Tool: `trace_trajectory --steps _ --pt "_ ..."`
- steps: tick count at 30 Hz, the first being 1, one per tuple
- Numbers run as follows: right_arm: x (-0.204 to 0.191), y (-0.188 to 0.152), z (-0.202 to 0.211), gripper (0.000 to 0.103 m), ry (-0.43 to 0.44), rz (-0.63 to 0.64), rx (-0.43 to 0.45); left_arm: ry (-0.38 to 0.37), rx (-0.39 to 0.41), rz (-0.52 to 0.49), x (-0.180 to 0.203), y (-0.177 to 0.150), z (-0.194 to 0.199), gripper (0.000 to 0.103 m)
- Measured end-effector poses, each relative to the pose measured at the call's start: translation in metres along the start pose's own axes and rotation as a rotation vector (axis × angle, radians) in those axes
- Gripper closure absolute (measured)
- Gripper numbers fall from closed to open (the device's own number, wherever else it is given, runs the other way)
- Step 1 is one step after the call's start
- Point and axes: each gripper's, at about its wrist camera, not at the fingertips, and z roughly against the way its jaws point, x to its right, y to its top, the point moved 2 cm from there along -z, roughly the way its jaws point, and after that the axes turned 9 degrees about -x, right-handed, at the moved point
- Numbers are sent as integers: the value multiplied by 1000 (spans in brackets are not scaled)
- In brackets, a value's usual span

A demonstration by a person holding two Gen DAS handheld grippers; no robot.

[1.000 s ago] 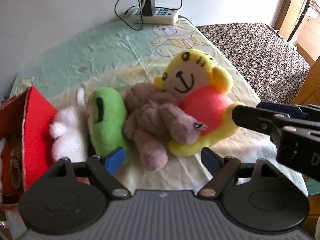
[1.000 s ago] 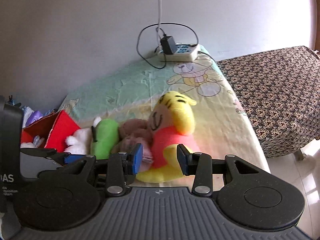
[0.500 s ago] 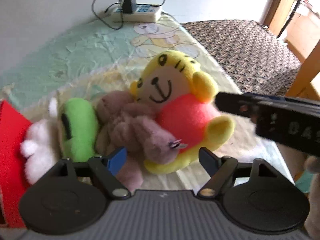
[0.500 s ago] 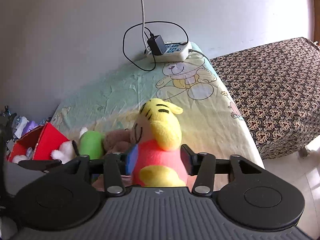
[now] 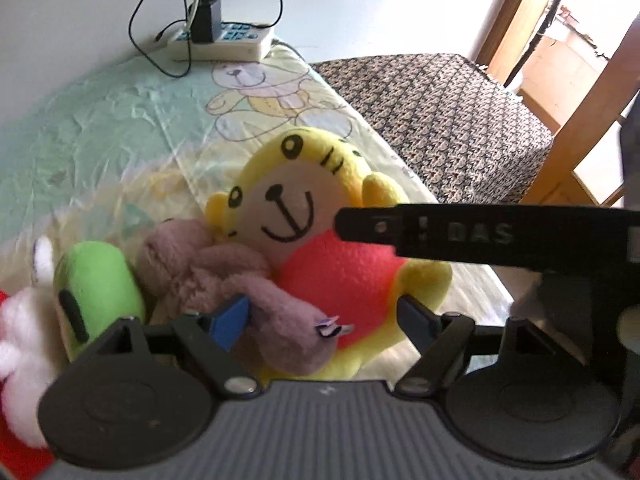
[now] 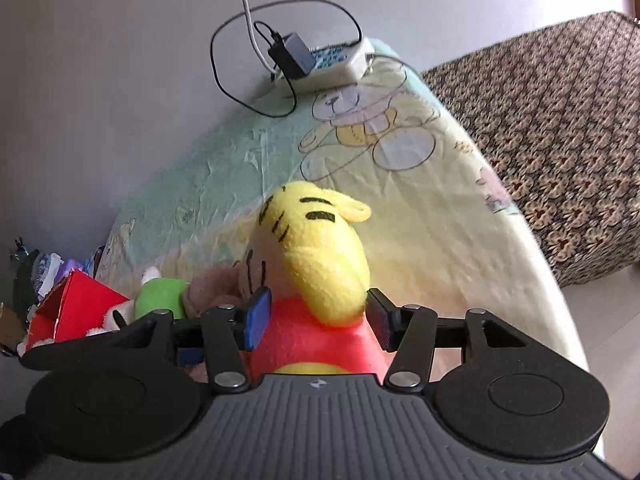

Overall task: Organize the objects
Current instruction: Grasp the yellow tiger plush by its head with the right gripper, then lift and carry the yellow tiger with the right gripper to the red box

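Observation:
A yellow tiger plush in a red shirt lies on the bed beside a mauve plush, a green plush and a white plush. My left gripper is open, its fingers around the mauve plush's leg and the tiger's body. My right gripper is open and straddles the tiger at its neck and red shirt, the pads close to the plush. The right gripper's side also shows in the left wrist view, over the tiger.
A red box with toys stands at the left by the plush row. A white power strip with a charger and cables lies at the bed's far end by the wall. A patterned brown mattress lies to the right.
Both grippers have moved closer to the plush pile. My right gripper has come down over the yellow tiger, so its fingers now straddle it. The toys have not moved.

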Motion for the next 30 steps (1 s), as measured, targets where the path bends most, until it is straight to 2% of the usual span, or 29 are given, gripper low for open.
trace_trajectory --steps 5,7,11,19,22,26,30 --pt "9 3 -12 50 65 -66 -27 -50 16 26 -10 3 -3 16" --pt "10 4 -12 59 86 -75 -35 -66 22 32 -11 3 -3 16" --pt "13 5 -3 67 111 -100 -17 -70 26 29 -8 3 -2 16" --pt "13 0 24 70 57 -76 89 -129 12 37 -4 -2 5 16" --pt "14 -5 32 70 47 -75 102 -133 26 9 3 -5 12 16" --pt "14 -17 42 70 -9 -64 106 -144 41 -26 16 -8 20 16" --pt "19 -31 58 70 -15 -87 122 -160 32 -52 26 -15 23 15"
